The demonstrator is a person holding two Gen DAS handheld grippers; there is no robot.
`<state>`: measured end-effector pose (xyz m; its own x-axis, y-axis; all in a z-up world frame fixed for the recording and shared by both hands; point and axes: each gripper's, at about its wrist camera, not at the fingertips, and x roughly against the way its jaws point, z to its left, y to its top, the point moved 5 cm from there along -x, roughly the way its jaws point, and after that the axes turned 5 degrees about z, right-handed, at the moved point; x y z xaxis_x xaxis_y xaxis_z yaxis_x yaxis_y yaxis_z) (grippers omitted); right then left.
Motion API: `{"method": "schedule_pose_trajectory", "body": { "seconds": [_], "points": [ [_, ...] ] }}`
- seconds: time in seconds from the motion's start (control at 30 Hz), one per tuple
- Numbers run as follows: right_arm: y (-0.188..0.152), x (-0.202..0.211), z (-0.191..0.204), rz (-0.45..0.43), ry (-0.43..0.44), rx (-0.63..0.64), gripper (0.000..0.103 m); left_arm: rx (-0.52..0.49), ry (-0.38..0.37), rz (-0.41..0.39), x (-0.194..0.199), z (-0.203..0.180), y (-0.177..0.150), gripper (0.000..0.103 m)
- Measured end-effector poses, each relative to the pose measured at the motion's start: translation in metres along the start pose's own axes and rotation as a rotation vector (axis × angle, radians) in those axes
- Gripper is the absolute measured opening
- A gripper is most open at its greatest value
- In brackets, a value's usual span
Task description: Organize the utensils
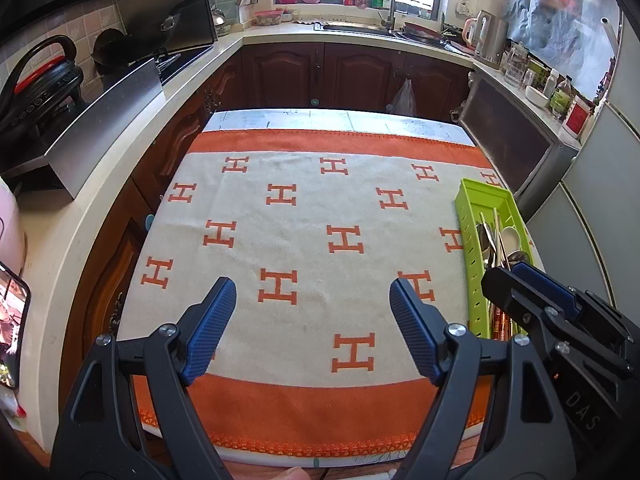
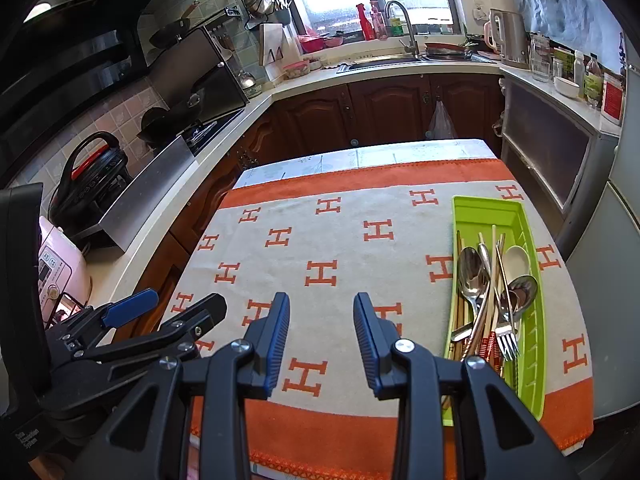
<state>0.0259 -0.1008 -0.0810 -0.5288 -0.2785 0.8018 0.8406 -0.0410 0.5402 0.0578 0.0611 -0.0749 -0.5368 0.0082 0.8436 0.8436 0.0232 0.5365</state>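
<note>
Blue-padded fingers fill the near edge of both views. The left gripper stands wide apart over the orange-and-cream towel, holding nothing and touching nothing. The right gripper is parted more narrowly, also empty, hovering above the same cloth.

All the utensils already lie in the green tray, at about three o'clock on the table in the right wrist view: a steel spoon, a white ceramic spoon, a darker ladle-like spoon, a fork and several chopsticks, crossed and piled together. Red-coiled handles show at the tray's near end, though I cannot tell which pieces they belong to.

The risks, as I judge them, come from that tangle. Pinching one handle could drag a neighbour out with it, since the pieces overlap. Smooth steel may slip from the pads and clatter. The tray sits near the table's three o'clock edge, and on soft cloth, so a sideways pull could slide it toward the drop.
</note>
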Motion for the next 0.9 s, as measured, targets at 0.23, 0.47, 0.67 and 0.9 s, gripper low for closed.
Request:
{"method": "schedule_pose_trajectory", "body": {
  "seconds": [0.23, 0.47, 0.67, 0.9],
  "points": [
    [-0.0001, 0.0001, 0.0004, 0.000, 0.000, 0.002, 0.033, 0.004, 0.002, 0.001, 0.0008, 0.0008, -0.0028, 0.077],
    [0.0002, 0.0004, 0.0002, 0.000, 0.001, 0.003, 0.033, 0.003, 0.004, -0.003, 0.0018, 0.0020, -0.0058, 0.077],
    [-0.0012, 0.0001, 0.0015, 0.002, 0.001, 0.002, 0.033, 0.004, 0.003, -0.003, 0.0030, 0.0032, -0.0085, 0.077],
    [-0.0028, -0.0001, 0.0033, 0.002, 0.001, 0.003, 0.033, 0.005, 0.003, -0.005, 0.0033, 0.0023, -0.0078, 0.077]
  ]
}}
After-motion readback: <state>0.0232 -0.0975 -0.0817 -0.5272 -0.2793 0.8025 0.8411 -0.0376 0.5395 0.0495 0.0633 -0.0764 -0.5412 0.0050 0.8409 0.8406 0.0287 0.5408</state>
